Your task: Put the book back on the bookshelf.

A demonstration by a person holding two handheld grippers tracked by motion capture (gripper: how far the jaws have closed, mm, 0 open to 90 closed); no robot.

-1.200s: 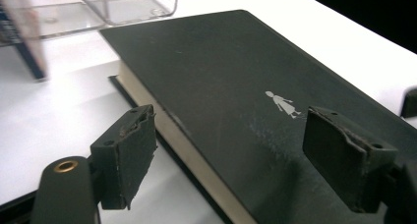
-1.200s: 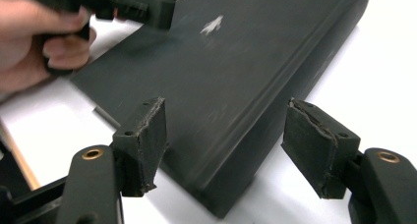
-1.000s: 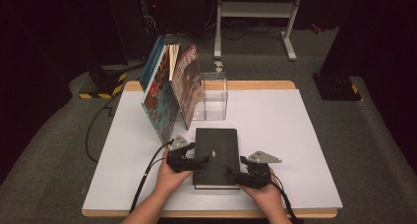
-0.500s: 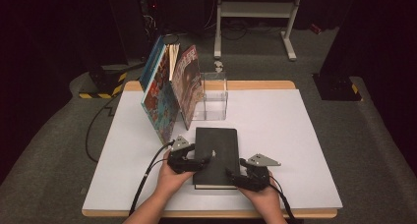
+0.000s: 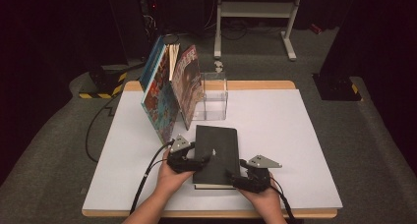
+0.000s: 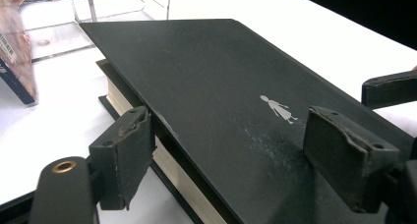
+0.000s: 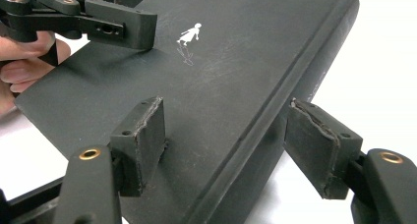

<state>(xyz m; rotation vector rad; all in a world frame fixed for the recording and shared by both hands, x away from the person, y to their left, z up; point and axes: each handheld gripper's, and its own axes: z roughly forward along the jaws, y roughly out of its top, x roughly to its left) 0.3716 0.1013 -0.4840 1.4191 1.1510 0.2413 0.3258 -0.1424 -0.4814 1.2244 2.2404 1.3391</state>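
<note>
My left hand-held gripper [image 6: 231, 150]: released, jaws wide around the black book's [image 5: 216, 153] lifted cover | right hand-held gripper [image 7: 236, 145]: released, straddling its spine corner | pads' contact unclear.

The black book [image 5: 216, 153] lies on the white table, at about 6 o'clock from the table's middle, near the front edge, its long side running from 6 to 12 o'clock. Its hard cover is matt black, scuffed, with a small white figure [image 6: 277, 108] printed on it. The cover's 9 o'clock edge is lifted, tilting it above the cream page block [image 6: 177, 172], and the spine sits at 3 o'clock.
</note>
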